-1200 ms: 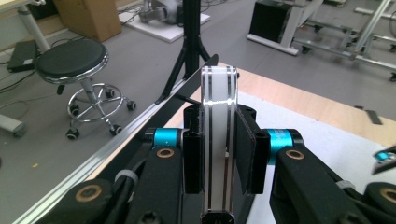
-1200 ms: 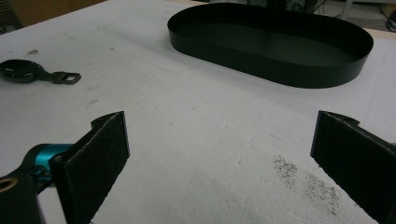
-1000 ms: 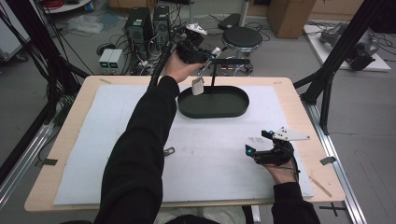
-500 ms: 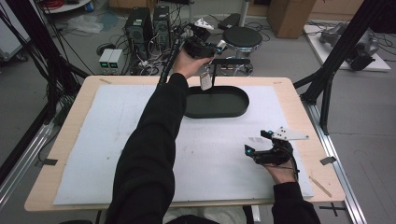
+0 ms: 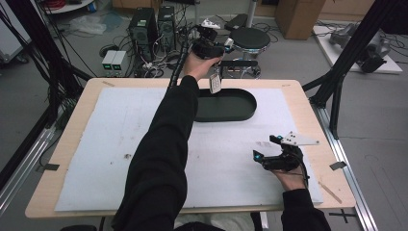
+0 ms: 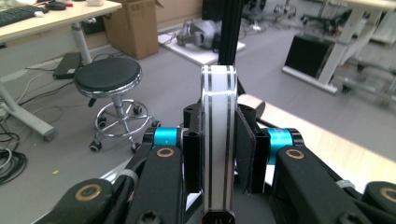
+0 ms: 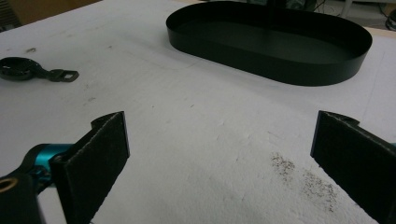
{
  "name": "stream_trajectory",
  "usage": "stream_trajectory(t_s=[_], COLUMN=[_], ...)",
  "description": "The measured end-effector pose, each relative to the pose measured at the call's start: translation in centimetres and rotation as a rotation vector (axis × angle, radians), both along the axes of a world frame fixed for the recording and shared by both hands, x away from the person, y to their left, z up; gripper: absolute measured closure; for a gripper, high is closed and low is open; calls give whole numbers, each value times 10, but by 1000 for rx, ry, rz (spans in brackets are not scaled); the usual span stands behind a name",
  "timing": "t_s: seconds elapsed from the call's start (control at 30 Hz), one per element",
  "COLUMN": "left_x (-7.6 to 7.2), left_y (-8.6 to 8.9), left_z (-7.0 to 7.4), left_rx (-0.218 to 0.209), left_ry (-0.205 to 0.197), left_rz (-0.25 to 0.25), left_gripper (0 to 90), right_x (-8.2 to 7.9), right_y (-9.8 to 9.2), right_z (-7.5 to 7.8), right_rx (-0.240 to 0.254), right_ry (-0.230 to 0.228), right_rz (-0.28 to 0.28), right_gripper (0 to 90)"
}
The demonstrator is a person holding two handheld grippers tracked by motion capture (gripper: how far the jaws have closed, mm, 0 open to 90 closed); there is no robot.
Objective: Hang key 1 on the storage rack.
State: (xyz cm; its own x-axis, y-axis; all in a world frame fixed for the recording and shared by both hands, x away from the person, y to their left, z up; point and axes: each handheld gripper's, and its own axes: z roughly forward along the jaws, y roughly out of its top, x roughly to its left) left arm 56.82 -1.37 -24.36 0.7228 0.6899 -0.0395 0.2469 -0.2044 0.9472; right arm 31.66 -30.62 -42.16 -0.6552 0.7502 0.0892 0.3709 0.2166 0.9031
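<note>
My left gripper (image 5: 214,67) is raised over the table's far edge, shut on a flat white slab (image 5: 215,83) that hangs above the far rim of the black oval tray (image 5: 243,111). In the left gripper view the slab (image 6: 217,102) stands edge-on with two dark stripes, clamped between the pads of my left gripper (image 6: 218,154). My right gripper (image 5: 265,147) rests low on the white mat at the right, open. In the right gripper view its pads (image 7: 100,144) stand wide apart with bare mat between them, and the tray (image 7: 271,70) lies ahead, empty.
A small black ring-shaped clip (image 7: 28,70) lies on the mat left of the tray in the right gripper view. A white mat (image 5: 115,125) covers the wooden table (image 5: 72,139). Beyond the far edge are a black stool (image 5: 250,37), computers (image 5: 153,24) and cables.
My left hand has carried the white slab to the right, toward the tray's far rim. The right gripper has stayed where it was.
</note>
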Motion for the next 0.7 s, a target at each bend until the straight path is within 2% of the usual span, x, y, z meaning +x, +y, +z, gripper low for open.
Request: stream_trajectory(t_s=[0.27,0.3,0.37,0.5,0.6,0.7], left_x=[4,4,6,8,10,11], left_y=[-3,-2,-1,0,3,4], left_z=[-2,-3,-3,-3,-5,-5], left_rx=[12,8,-26,-11,5,0], left_ry=[-17,-16,-6,-26,-24,-18], left_rz=[62,69,70,91,106,112], left_gripper=[743,743,743,743,743,743], right_x=[0,0,1,1,1,1], right_y=[1,1,1,1,1,1], right_z=[-1,-1,-1,-1,-1,-1], right_rx=[-2,-3,-7,-6,-9,-11], right_ry=[3,4,-5,6,6,6], right_rz=[3,4,4,8,7,7], right_gripper=[36,36,36,36,36,36])
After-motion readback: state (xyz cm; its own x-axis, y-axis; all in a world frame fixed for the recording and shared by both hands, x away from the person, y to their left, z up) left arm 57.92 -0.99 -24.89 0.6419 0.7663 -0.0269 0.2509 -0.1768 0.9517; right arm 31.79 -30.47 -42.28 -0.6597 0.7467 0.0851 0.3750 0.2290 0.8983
